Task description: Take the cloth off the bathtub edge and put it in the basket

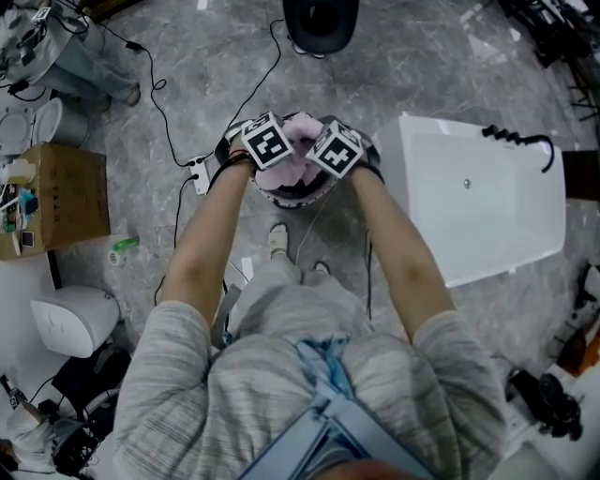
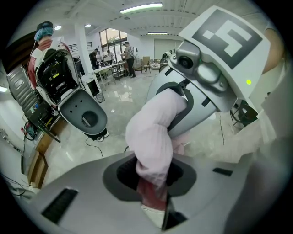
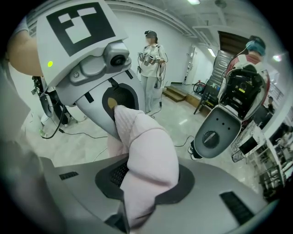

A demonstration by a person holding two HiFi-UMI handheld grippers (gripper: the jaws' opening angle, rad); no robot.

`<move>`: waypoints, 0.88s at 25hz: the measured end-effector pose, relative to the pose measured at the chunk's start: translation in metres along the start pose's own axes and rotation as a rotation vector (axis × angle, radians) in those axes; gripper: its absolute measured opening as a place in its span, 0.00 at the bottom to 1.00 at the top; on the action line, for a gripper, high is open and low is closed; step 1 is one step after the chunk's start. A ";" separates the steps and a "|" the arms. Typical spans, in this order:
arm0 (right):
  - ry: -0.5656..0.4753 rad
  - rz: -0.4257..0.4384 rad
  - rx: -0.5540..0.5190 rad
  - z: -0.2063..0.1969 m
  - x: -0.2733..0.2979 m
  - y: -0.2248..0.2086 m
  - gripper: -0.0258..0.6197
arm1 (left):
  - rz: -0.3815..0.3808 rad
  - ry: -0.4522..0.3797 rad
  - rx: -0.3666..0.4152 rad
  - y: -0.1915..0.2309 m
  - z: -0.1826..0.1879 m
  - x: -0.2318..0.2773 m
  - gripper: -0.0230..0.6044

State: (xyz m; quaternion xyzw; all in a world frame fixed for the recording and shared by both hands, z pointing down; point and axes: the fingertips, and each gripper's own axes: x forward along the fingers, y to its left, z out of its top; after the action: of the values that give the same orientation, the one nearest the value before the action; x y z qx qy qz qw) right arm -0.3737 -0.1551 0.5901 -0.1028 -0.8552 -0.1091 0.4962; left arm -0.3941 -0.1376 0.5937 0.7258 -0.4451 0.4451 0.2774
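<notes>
**Fig.** Two grippers on one cloth, over the basket.

L gripper (image 2: pixel 153 203): jaws narrow, pinched on one end of the pink cloth (image 2: pixel 153 137), which bulged up out of the jaw slot. R gripper (image 3: pixel 137 203): jaws likewise narrow, clamped on the other end of the same cloth. Fabric filled the gap btwn the pads, w/ nothing else in it. The two gripper noses faced each other close together, and the bunched cloth btwn them hid most of each tip from the opposite camera.

Head view: the marker cubes sat side by side, w/ the cloth directly over the mouth of the dark round basket (image 1: pixel 300 200) on the floor. Whether the cloth touched the rim could not be told, since cubes and hands covered that part.

The white bathtub (image 1: pixel 497 216) stood just right of the basket, w/ a black hose (image 1: pixel 516 141) at its far end. The cloth was well clear of the tub edge.

Surroundings:
- Black cables (image 1: pixel 169 127) and a power strip (image 1: pixel 199 174) lay left of the basket.
- A cardboard box (image 1: pixel 66 192) stood further left.
- A white toilet (image 1: pixel 80 319) stood at near left.
- A black round base (image 1: pixel 321 23) stood beyond the basket.

The R gripper view also showed an open-lid toilet unit (image 3: pixel 219 130) on the marble floor and a person (image 3: pixel 150 68) standing in the background.
</notes>
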 end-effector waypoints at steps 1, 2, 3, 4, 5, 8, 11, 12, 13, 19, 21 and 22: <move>0.006 0.013 0.002 -0.002 0.003 0.001 0.18 | 0.002 0.004 0.013 0.001 0.000 0.002 0.15; 0.015 0.027 0.004 -0.005 0.006 0.003 0.18 | 0.005 0.013 0.024 0.001 0.000 0.005 0.15; 0.026 0.041 0.007 -0.008 0.008 0.005 0.18 | 0.005 0.028 0.027 0.000 -0.004 0.010 0.15; 0.038 0.052 0.009 -0.011 0.011 0.006 0.21 | 0.003 0.046 0.026 -0.002 -0.008 0.014 0.15; 0.052 0.057 0.009 -0.014 0.013 0.007 0.25 | 0.004 0.060 0.027 -0.003 -0.012 0.018 0.16; 0.093 0.050 0.003 -0.021 0.017 0.006 0.33 | 0.032 0.074 0.055 0.001 -0.019 0.019 0.22; 0.111 0.052 0.033 -0.029 0.019 0.005 0.36 | 0.043 0.057 0.018 0.005 -0.025 0.022 0.26; 0.104 0.054 0.047 -0.030 0.019 0.005 0.36 | 0.045 0.043 0.002 0.007 -0.023 0.022 0.26; 0.096 0.055 0.057 -0.030 0.018 0.004 0.36 | 0.049 0.029 -0.011 0.010 -0.021 0.021 0.26; 0.062 0.048 0.104 -0.031 0.011 -0.002 0.36 | 0.044 0.005 -0.034 0.010 -0.017 0.017 0.26; 0.059 0.048 0.115 -0.035 0.010 -0.001 0.36 | 0.032 0.008 -0.033 0.005 -0.018 0.018 0.26; 0.057 0.047 0.119 -0.036 0.008 -0.001 0.36 | 0.028 0.011 -0.033 0.003 -0.019 0.019 0.26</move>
State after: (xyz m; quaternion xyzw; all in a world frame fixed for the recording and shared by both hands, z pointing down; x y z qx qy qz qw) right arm -0.3479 -0.1655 0.6151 -0.0897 -0.8430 -0.0493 0.5281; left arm -0.4005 -0.1314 0.6187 0.7123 -0.4610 0.4455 0.2856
